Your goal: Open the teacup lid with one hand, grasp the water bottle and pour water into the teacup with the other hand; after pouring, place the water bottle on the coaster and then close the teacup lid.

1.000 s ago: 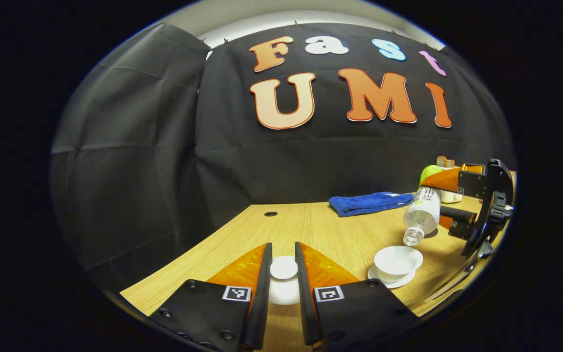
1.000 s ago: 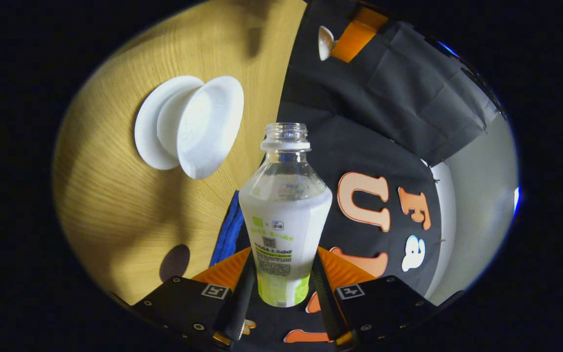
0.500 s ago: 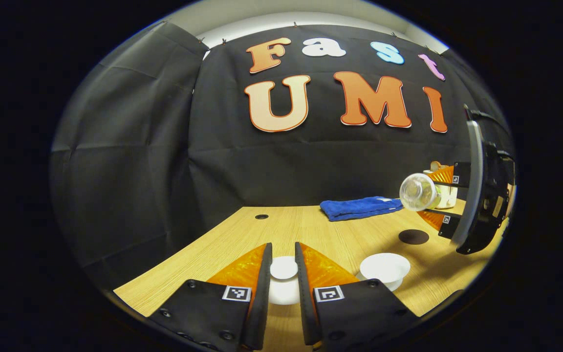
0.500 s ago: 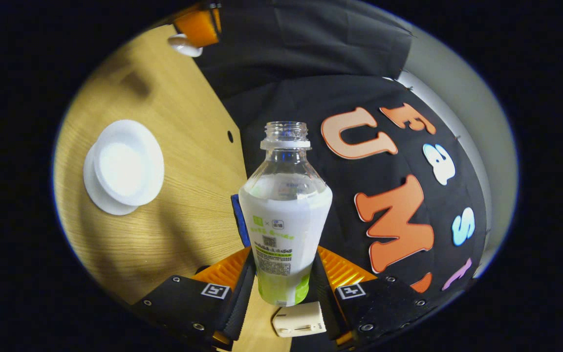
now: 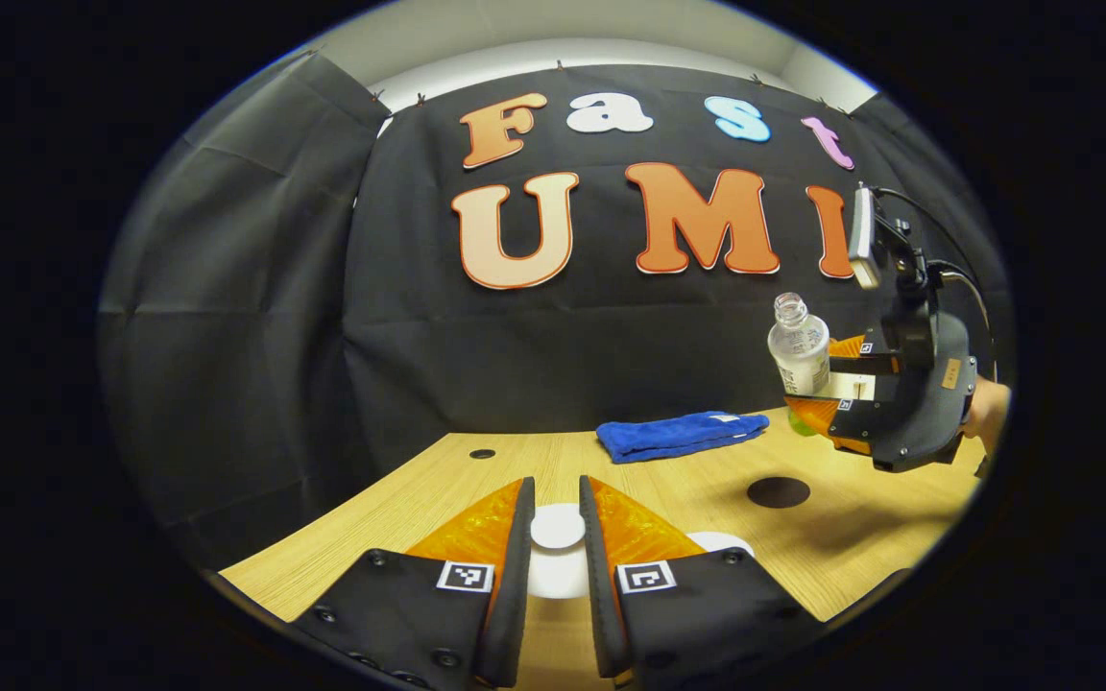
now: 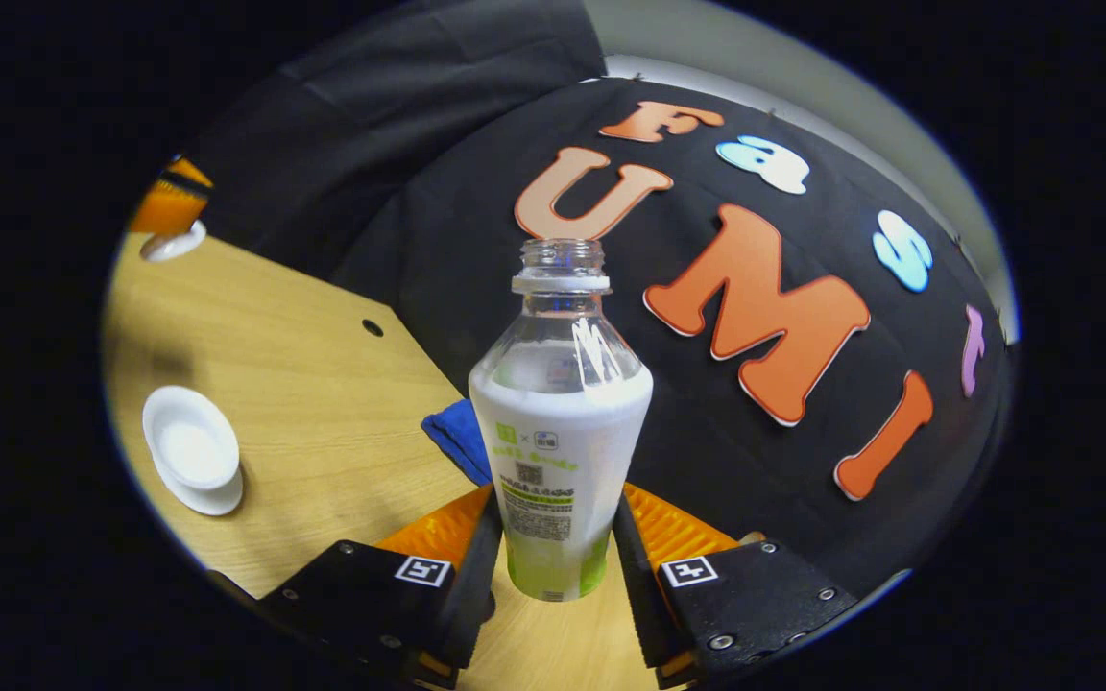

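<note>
Bottle held upright above the table; lid held clear of the open teacup.

The left gripper view shows the coaster (image 5: 778,492), a dark disc lying flat on the wooden table (image 5: 668,480) below and to the left of the right gripper (image 5: 817,384); the right gripper view instead gives the open teacup (image 6: 190,449) on its saucer (image 6: 212,497), well apart at lower left. The right gripper (image 6: 553,542) is clenched on the water bottle (image 6: 560,422), both fingers pressing its lower body. The bottle is uncapped, clear at neck and shoulder, with a white label ending in a green band. The left gripper (image 5: 556,537) grips the white lid (image 5: 558,552) by its knob, both fingers pressing. A blue cloth (image 5: 676,435) lies folded at the table's far edge.
</note>
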A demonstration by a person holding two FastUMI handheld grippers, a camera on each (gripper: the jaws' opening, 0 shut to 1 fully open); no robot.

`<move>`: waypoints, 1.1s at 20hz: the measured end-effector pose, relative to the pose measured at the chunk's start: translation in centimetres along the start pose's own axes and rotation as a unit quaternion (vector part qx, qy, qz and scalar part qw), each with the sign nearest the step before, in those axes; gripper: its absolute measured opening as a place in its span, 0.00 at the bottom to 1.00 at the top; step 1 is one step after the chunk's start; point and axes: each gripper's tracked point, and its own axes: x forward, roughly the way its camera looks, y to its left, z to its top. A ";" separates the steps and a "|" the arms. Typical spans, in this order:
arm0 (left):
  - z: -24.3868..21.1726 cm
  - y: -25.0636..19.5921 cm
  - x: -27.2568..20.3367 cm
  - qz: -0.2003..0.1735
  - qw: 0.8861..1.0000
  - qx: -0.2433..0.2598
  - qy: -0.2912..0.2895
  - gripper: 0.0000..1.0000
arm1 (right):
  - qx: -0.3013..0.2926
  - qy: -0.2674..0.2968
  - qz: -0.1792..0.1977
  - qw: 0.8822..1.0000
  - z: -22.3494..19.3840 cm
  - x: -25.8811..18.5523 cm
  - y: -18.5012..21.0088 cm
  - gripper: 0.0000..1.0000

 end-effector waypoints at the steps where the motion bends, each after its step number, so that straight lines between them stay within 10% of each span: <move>1: 0.1 -0.3 -0.1 -0.001 1.000 0.000 -0.003 0.33 | 0.030 0.004 0.002 1.000 -0.2 0.3 -0.4 0.65; 9: 0.4 -1.5 -0.1 -0.006 1.000 -0.015 -0.009 0.33 | 0.255 0.068 0.043 0.964 -3.9 3.1 -0.5 0.65; 22: -1.0 -3.2 0.8 -0.023 0.999 -0.024 0.015 0.33 | 0.288 0.136 0.092 0.943 -9.0 3.5 3.5 0.65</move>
